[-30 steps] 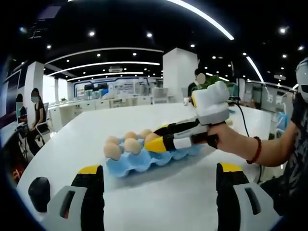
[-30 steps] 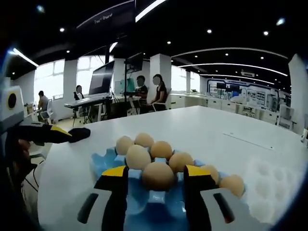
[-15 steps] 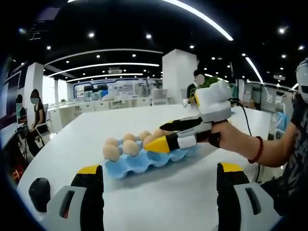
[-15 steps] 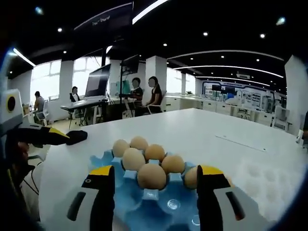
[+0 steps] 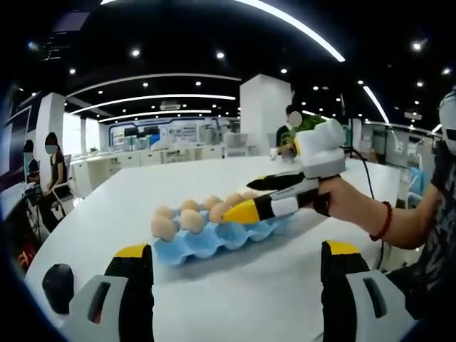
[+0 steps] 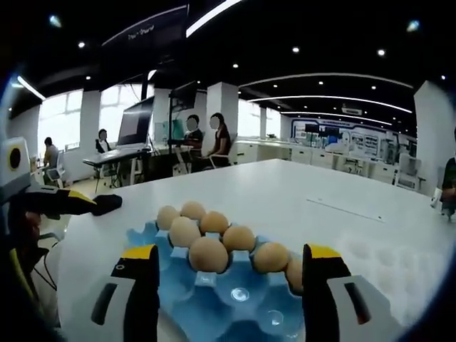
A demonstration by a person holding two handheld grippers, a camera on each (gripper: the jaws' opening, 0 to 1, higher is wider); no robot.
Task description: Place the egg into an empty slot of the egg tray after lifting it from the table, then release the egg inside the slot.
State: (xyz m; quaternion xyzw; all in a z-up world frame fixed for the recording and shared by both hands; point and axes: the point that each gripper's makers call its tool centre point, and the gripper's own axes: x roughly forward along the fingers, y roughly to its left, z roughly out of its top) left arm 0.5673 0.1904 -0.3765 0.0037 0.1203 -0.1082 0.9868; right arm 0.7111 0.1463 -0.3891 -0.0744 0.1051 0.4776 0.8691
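Right gripper (image 6: 222,274) is spread wide w/ nothing between its jaws; in the right gripper view the blue egg tray (image 6: 171,303) lies straight ahead and a bit below the tips, so the jaws straddle the tray's near end w/o touching any egg. The nearest egg (image 6: 209,254) sits seated in a slot on the centreline between the two jaws, upright-ish, long axis roughly vertical, though hard to be sure at this angle. Other eggs run back in two rows behind it and off to the right; several empty slots (image 6: 239,294) show at the near end, closest to the tips. From the left gripper view, the right gripper (image 5: 246,201) hangs over the far side of the tray (image 5: 206,244), jaws apart, pointing down the tray's long axis, tips just above the eggs (image 5: 191,221). Judging by that, the egg is already in its slot and let go, so the task looks at or near its end; what's left is prob. backing the right gripper straight off along its own axis so a jaw doesn't clip the seated eggs. Left gripper (image 5: 236,285) also stands wide and empty, low over the white table (image 5: 256,292), w/ the tray ahead and well apart from its tips. Right hand is clearly the nearer one to the tray.
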